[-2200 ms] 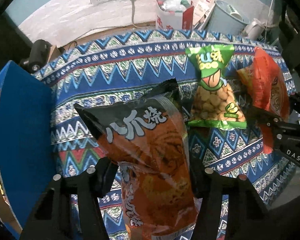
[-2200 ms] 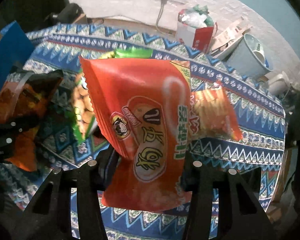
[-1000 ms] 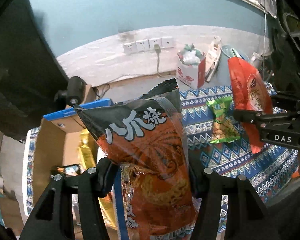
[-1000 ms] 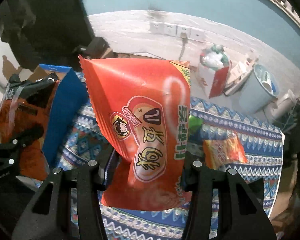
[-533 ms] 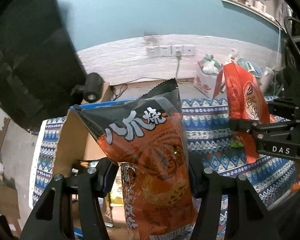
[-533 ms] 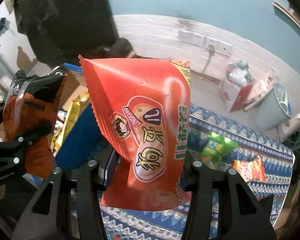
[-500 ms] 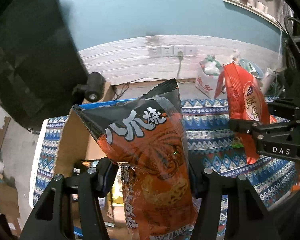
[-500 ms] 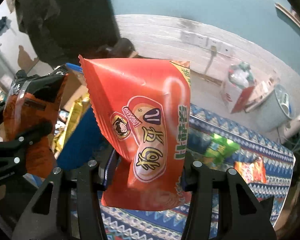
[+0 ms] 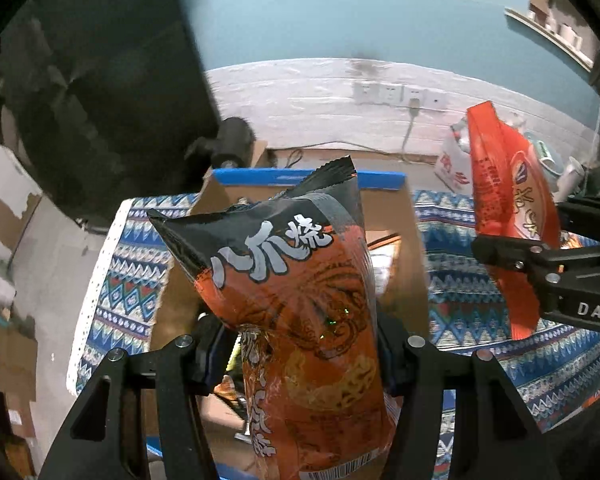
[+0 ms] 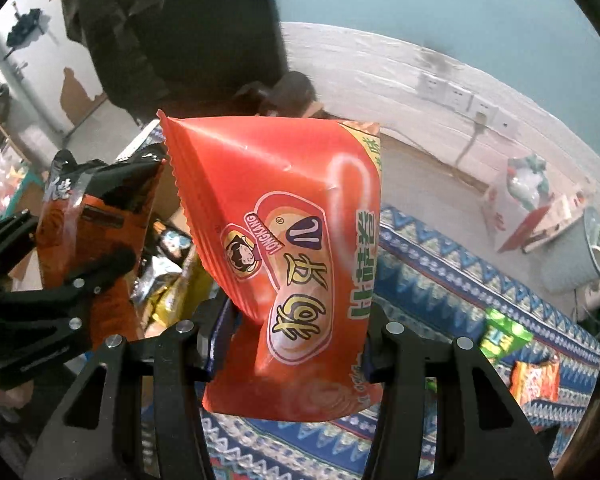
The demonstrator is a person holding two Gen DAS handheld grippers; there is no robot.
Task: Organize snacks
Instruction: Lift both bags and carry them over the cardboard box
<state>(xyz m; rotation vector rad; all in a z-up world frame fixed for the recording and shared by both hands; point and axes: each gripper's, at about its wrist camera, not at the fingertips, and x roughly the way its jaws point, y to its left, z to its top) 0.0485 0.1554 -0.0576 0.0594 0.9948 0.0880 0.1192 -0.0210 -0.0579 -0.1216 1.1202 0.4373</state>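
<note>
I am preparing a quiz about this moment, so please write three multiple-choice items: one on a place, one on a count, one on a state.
1. Where does the green snack bag lie?
A. on the patterned cloth
B. in the cardboard box
C. on the floor

2. How many snack bags lie on the patterned cloth in the right wrist view?
A. none
B. two
C. five

3. What does the left tool do?
A. stands empty
B. grips the black-and-orange bag
C. grips a cup

Answers: 1 A, it rests on the cloth beside the small orange bag; 2 B, only these two show; 3 B, the black-and-orange bag sits between its fingers.
</note>
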